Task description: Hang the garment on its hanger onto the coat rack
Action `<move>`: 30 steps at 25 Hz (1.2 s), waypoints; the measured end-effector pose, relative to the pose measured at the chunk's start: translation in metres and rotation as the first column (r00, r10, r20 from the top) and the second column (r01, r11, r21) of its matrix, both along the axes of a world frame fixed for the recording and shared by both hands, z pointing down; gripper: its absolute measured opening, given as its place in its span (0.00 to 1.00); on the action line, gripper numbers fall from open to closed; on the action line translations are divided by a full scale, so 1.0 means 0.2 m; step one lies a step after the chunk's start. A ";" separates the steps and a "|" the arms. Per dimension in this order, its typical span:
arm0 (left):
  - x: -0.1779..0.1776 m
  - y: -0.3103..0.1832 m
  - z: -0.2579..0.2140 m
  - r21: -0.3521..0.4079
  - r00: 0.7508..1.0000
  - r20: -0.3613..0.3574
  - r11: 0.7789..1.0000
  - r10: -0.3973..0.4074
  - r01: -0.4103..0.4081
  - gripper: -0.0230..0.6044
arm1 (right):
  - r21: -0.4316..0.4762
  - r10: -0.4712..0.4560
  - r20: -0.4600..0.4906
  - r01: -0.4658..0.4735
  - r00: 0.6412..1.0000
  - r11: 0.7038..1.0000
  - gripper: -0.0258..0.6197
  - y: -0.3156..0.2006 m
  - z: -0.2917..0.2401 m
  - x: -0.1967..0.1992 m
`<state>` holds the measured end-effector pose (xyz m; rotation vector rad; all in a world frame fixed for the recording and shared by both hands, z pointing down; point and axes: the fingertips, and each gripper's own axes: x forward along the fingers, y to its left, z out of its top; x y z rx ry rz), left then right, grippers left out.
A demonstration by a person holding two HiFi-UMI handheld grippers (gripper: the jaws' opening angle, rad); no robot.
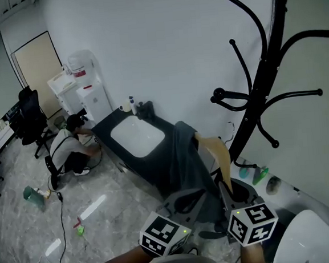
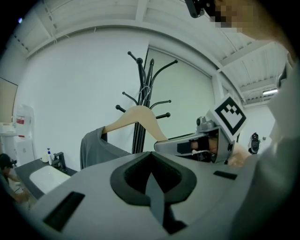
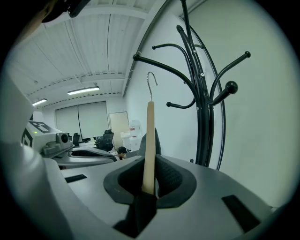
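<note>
Wooden hanger (image 3: 149, 140) stands edge-on in the right gripper (image 3: 147, 191), whose jaws pinch one shoulder end. Its wire hook (image 3: 151, 80) is free, near the black rack (image 3: 199, 93) but on no arm. The grey garment (image 1: 186, 155) hangs from the hanger's far shoulder, seen against the dark counter (image 1: 106, 127) in the head view. The left gripper (image 2: 152, 180) has its jaws together on nothing and points toward the hanger from the side.

The step in hand looks like the carry to the rack, with hanging not yet done. Next, I judge, the hook must rise above an arm's knob and settle over it.

The white sink (image 1: 137, 137) in the counter looks empty. A bottle (image 1: 132, 104) stands by its rim.
</note>
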<state>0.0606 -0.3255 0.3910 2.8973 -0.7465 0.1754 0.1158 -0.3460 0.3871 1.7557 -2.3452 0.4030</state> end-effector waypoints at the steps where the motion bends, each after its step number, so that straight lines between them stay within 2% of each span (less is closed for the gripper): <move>1: 0.00 -0.03 -0.01 0.003 1.000 -0.001 1.000 0.013 -0.013 0.04 | 0.000 0.013 -0.002 -0.013 1.000 1.000 0.13 -0.04 0.00 0.00; 13: 0.01 -0.32 -0.02 -0.010 0.992 -0.018 0.992 0.124 -0.124 0.04 | -0.019 0.143 -0.024 -0.144 0.989 0.989 0.13 -0.39 0.02 0.07; 21: 0.04 -0.43 0.01 -0.035 0.989 -0.021 0.989 0.145 -0.145 0.04 | -0.054 0.182 -0.043 -0.184 0.982 0.981 0.13 -0.55 0.11 0.15; 30: 0.06 -0.48 0.05 -0.053 0.990 -0.015 0.988 0.141 -0.142 0.04 | -0.099 0.208 -0.045 -0.211 0.977 0.972 0.13 -0.62 0.25 0.23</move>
